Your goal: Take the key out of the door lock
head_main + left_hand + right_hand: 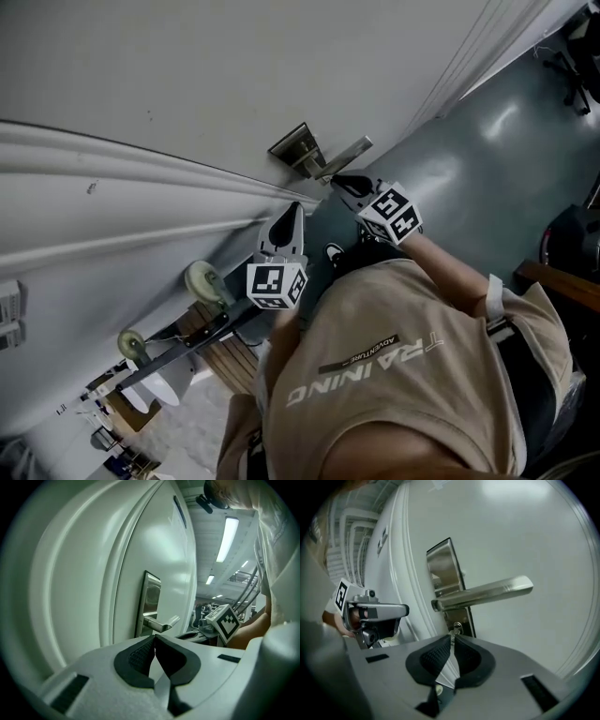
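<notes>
Key [457,628] clamped in lock by right gripper [453,641]
The key sits in the lock plate [443,566] just below the lever handle [487,592], right fingers closed on it. The left gripper [154,644] hangs near the door [79,573], fingers together

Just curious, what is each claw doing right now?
Left gripper: shut, empty.
Right gripper: shut on the key.

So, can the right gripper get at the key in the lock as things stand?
Probably yes. The right gripper is right at the key, just under the handle; its jaws look closed on it and nothing stands between.
</notes>
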